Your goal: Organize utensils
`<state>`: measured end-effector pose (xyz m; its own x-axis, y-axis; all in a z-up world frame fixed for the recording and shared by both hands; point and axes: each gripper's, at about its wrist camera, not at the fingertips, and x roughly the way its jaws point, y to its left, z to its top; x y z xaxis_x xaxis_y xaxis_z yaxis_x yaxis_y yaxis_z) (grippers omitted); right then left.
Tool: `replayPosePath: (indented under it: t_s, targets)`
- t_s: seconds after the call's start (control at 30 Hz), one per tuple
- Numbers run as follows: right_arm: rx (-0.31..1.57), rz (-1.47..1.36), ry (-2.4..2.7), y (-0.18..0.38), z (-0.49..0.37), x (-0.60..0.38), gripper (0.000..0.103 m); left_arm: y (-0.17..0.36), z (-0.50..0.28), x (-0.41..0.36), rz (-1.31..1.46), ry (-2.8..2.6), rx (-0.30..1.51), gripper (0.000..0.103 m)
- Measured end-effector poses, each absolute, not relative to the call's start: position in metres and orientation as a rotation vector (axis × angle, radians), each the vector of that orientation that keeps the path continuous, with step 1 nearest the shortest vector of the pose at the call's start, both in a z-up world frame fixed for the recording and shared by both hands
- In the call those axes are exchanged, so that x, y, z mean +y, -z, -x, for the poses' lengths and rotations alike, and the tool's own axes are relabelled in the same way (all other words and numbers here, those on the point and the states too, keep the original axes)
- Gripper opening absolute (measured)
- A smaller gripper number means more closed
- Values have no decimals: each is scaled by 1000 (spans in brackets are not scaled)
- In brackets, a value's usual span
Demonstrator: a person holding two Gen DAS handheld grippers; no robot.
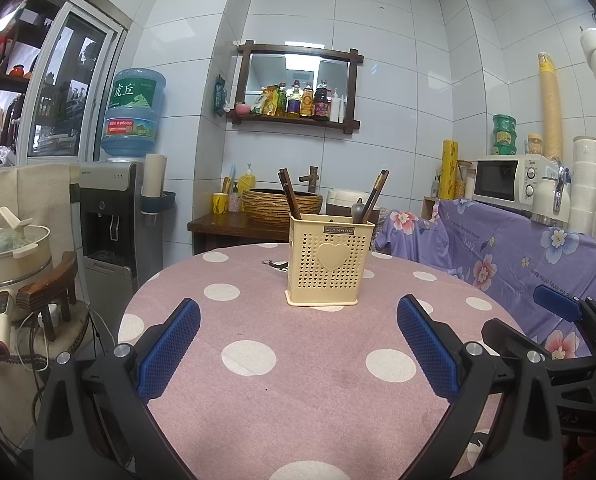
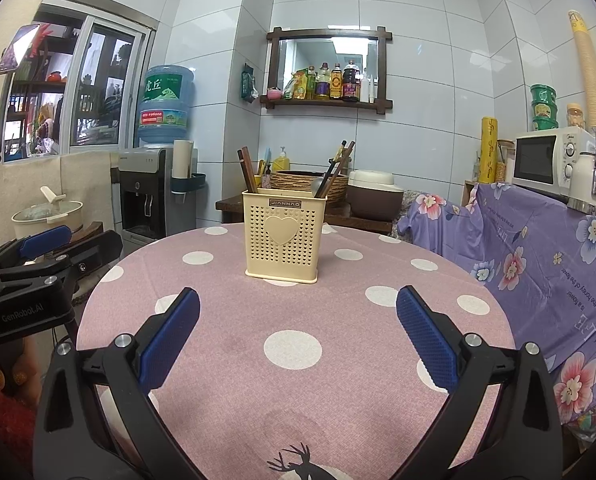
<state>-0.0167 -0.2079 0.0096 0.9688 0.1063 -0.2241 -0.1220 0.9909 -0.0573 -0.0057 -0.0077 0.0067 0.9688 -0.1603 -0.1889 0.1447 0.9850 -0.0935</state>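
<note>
With each hand-held gripper spread apart and empty, the light, tippable perforated plastic utensil holder stands mid-table; its thin, stiff, slippery chopsticks are probably best pinched near their upper ends.

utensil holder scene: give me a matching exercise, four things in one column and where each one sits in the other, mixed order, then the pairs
Things:
1. utensil holder
2. water bottle
3. microwave
4. sauce bottles

Places:
A. on the wall shelf under the mirror
B. on top of the dispenser, upside down
C. on the polka-dot table
D. on the counter draped in purple flowered cloth

Pairs: 1-C, 2-B, 3-D, 4-A
</note>
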Motion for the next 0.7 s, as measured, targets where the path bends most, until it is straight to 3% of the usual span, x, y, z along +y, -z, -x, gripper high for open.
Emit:
replayPosePath:
  t_s: [0.7]
  targets:
    - [225,72,-120,-7,17,-210,97,-5,5,-6,79,158,216,98]
